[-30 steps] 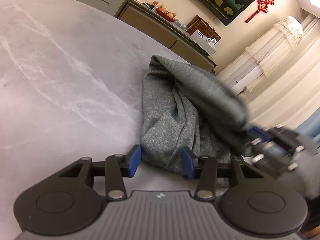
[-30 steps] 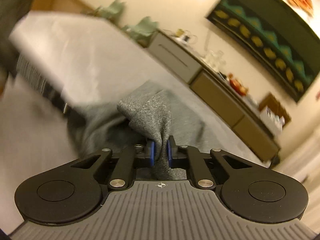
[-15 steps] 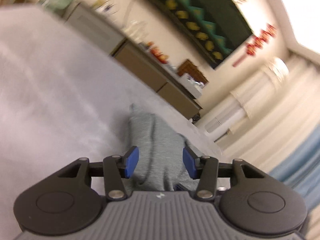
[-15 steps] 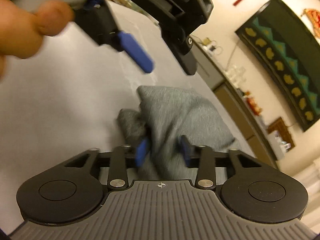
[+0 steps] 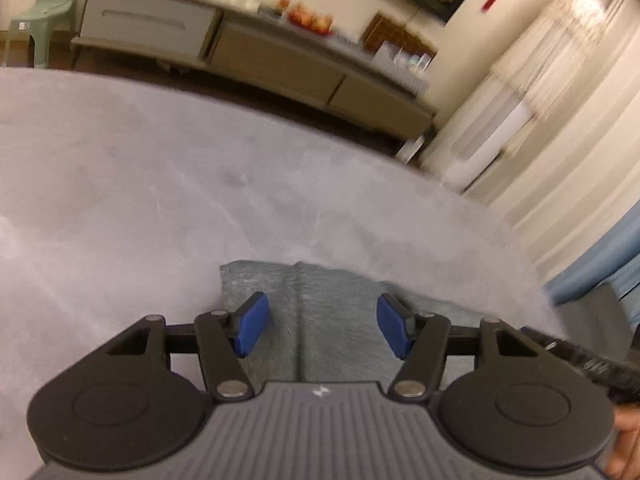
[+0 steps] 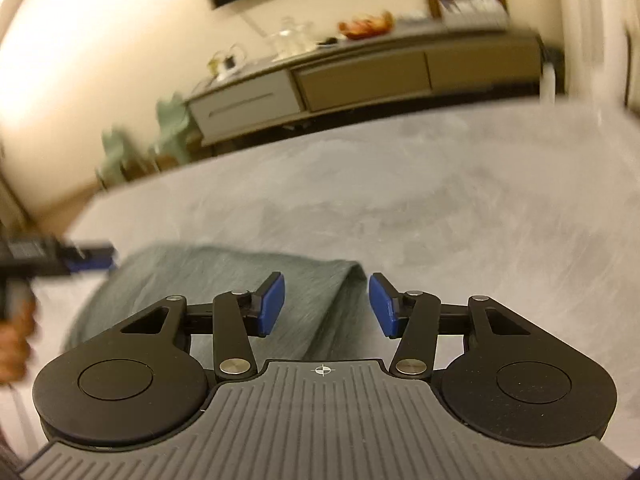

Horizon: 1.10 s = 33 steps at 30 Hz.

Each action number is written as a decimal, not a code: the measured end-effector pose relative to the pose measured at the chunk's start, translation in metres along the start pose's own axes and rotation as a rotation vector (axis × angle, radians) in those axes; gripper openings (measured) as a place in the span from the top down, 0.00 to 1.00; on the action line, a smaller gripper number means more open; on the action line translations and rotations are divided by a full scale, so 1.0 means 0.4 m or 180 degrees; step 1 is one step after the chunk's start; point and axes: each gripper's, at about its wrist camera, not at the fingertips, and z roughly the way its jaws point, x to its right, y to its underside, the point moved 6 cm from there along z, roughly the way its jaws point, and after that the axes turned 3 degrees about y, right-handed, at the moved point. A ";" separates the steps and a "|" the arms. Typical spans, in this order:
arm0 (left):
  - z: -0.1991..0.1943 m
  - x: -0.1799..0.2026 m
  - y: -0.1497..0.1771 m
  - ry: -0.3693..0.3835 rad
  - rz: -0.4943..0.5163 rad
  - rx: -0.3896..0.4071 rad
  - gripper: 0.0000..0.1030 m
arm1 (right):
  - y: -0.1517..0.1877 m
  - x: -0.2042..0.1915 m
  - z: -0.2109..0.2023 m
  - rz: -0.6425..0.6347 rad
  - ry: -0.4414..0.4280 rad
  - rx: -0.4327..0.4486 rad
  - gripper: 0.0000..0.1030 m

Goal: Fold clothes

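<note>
A grey knit garment (image 5: 340,292) lies folded and fairly flat on the grey marble table (image 5: 160,180). My left gripper (image 5: 322,312) hovers over its near part. Its jaws are opening, and the blue pads (image 5: 252,322) stand apart without pressing on the cloth. In the right wrist view the garment (image 6: 224,280) stretches to the left, its folded edge under my right gripper (image 6: 326,300), which is open and empty. The left gripper (image 6: 80,262) shows blurred at the left edge of that view, with a hand (image 6: 16,344) below it.
The table's far edge (image 5: 280,116) runs across the view. Beyond it stands a long low sideboard (image 5: 240,52) with glasses and fruit on top. A green chair (image 5: 44,12) is at the far left, and pale curtains (image 5: 560,100) hang at the right.
My right gripper has let go of the bunched grey cloth and opened. Both grippers have swung away, and the garment now lies flatter. The left jaws stand wider.
</note>
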 end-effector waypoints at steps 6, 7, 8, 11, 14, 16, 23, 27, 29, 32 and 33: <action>0.050 -0.013 -0.005 0.0370 -0.0176 -0.0083 0.50 | 0.011 0.007 0.101 0.0344 -0.0465 -0.0379 0.57; 0.049 -0.006 -0.007 0.0433 -0.0151 -0.0097 0.54 | 0.006 -0.002 0.113 0.0311 -0.0489 -0.0386 0.75; 0.048 -0.001 -0.005 0.0452 -0.0105 -0.0108 0.59 | 0.007 -0.003 0.123 0.0285 -0.0507 -0.0400 0.92; 0.050 -0.017 -0.005 0.0208 -0.0094 -0.0044 0.92 | 0.001 -0.016 0.122 0.0222 -0.0472 -0.0354 0.97; 0.021 -0.037 -0.027 0.0119 -0.0438 0.0167 0.93 | -0.019 0.001 0.092 0.0274 -0.0294 -0.0143 0.99; -0.001 -0.022 -0.030 0.0092 -0.0481 0.0232 0.93 | -0.028 0.018 0.074 0.0384 -0.0238 -0.0055 0.99; -0.040 -0.001 -0.020 0.0046 -0.0436 0.0291 0.92 | -0.023 -0.001 0.023 0.0431 -0.0217 0.0076 0.98; 0.000 -0.013 -0.014 0.0130 -0.0476 0.0052 0.75 | 0.000 0.022 0.070 0.0445 -0.0132 -0.0251 0.90; -0.010 -0.010 -0.048 0.0120 -0.0407 0.0176 0.51 | 0.007 0.035 0.078 0.0545 -0.0142 -0.0338 0.67; -0.003 -0.002 -0.100 0.0168 -0.0328 0.0236 0.38 | -0.026 0.026 0.080 0.0523 -0.0195 -0.0279 0.65; 0.016 0.002 -0.110 0.0173 -0.0287 0.0169 0.38 | -0.038 0.019 0.085 0.0473 -0.0206 -0.0266 0.64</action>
